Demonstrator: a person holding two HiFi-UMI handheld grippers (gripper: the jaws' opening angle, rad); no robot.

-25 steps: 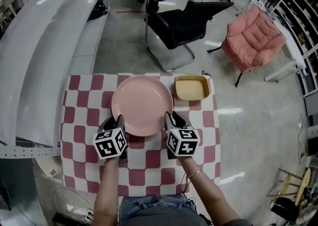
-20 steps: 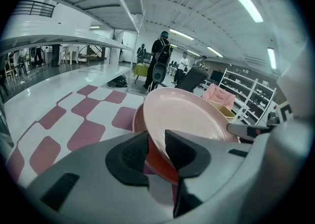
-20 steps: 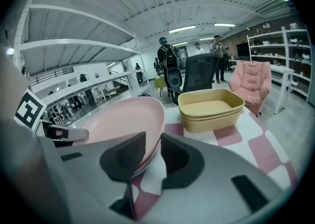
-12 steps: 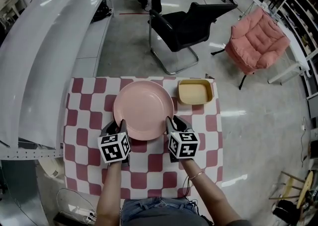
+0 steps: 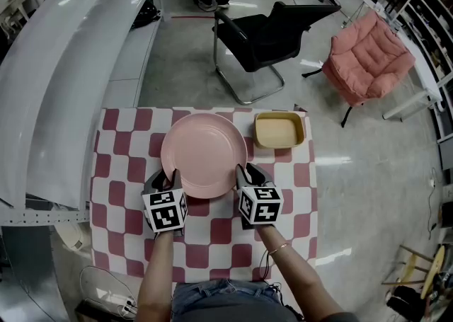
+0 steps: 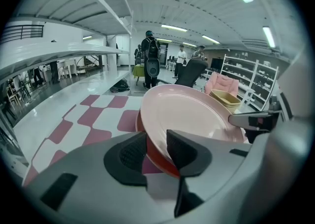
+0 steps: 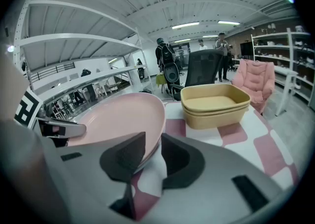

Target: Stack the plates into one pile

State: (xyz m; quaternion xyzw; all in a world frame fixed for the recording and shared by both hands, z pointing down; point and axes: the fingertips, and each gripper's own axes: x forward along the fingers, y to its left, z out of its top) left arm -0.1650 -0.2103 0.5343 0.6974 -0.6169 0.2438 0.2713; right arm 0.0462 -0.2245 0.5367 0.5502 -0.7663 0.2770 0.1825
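Item under inspection: the pink plate [image 5: 204, 152]. It lies at the middle of the desk [image 5: 120, 172], directly on top of a red plate [image 6: 156, 161]. The red plate shows only as a rim below the pink one in the left gripper view. The two already form a pile, which accounts for the pink plate's position: it sits where stacking requires.

Left tongs [image 5: 168, 175]: they straddle the near left rim of the pile, with one jaw over the pink plate and one outside the rims. The jaws have just been opening. The rims of both plates lie between them, and the pads appear to stand just clear. Judged a release, since the plate is bearing on the one beneath.

Right tongs [image 5: 244, 170]: they are set on the near right rim, opposite the left pair. The rim fills the narrow gap and the pads appear closed on it. Holding at two opposite points keeps a wide, shallow plate level on the way down, and this grip is judged to steady it while the other side lets go.

Adjacent: two nested yellow dishes [image 5: 278, 131] stand just beside the pile, apart from it and untouched. Whether they belong in the pile cannot be determined.
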